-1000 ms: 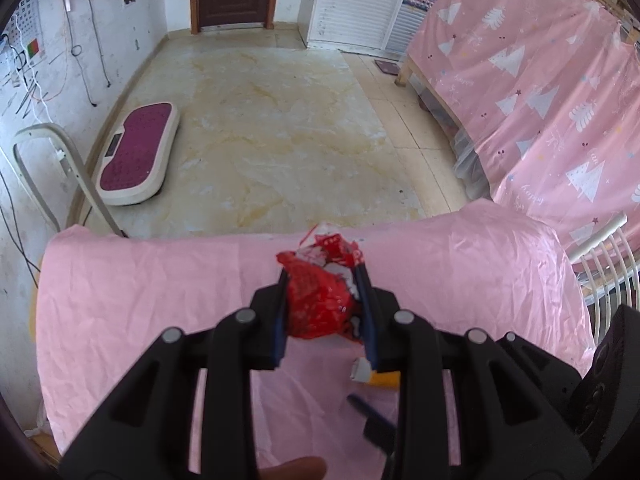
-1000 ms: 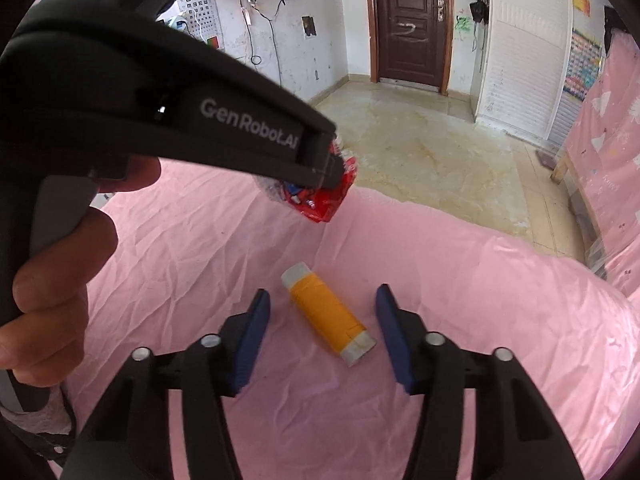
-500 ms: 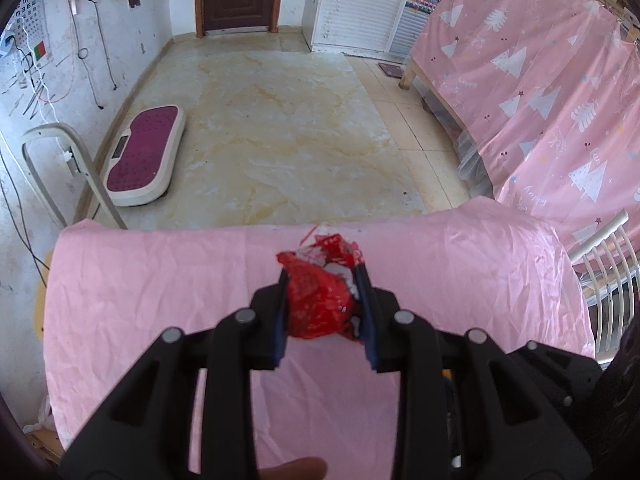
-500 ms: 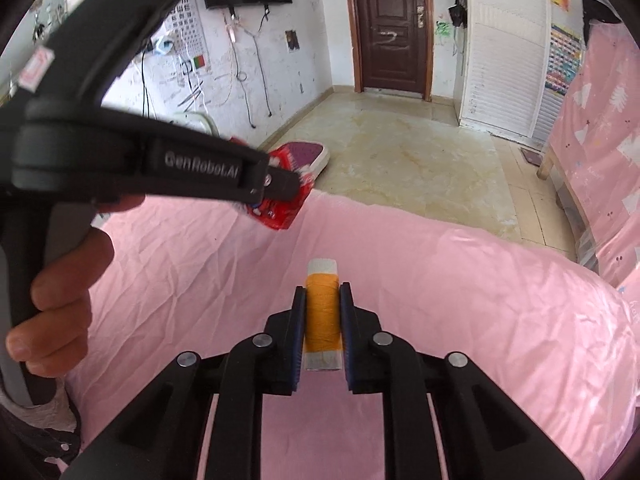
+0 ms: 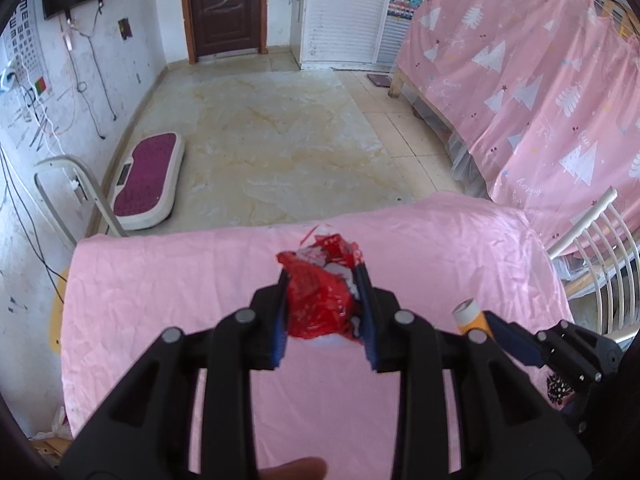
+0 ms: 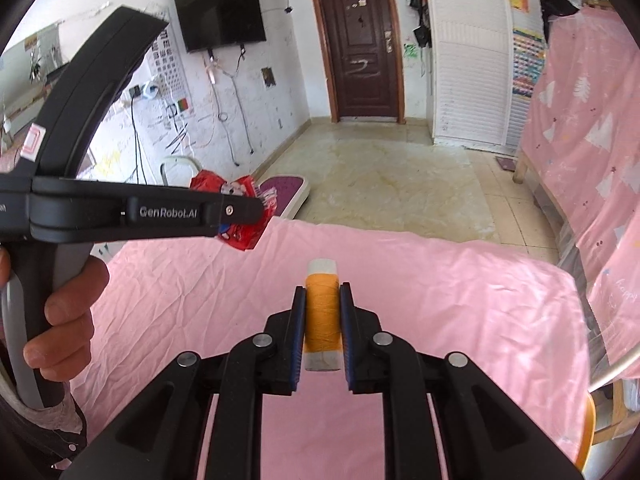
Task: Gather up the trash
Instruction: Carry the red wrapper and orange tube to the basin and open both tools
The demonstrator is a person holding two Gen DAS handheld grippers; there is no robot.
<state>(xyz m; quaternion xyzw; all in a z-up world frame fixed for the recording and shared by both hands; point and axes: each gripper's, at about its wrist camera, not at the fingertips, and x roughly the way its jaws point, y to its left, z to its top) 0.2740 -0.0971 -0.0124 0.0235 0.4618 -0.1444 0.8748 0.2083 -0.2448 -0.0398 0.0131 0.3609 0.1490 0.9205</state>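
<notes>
Red wrapper (image 5: pixel 320 300): crumpled, sitting pinched between the two pads of the left gripper (image 5: pixel 323 304), hanging in the air above the pink cloth (image 5: pixel 160 288).
Orange spool (image 6: pixel 322 316): lying lengthwise between the right gripper's (image 6: pixel 322 320) pads, its white ends sticking out front and back.
Left gripper: jaws pressing in on the wrapper from both sides; in the right wrist view its arm is crossing from the left, with the person's hand (image 6: pixel 60 320) wrapping the handle.
Right gripper: jaws squeezing the spool's orange middle, just to the right of the left gripper.
Pink cloth: wrinkled, covering the table; its far edge is dropping off toward the tiled floor (image 5: pixel 280 140).
Room beyond: open floor is stretching to the brown door (image 6: pixel 360 48); a maroon board (image 5: pixel 146 174) is lying by the left wall.
Right side: a white chair back (image 5: pixel 600 260) is standing close to the table's right edge.
</notes>
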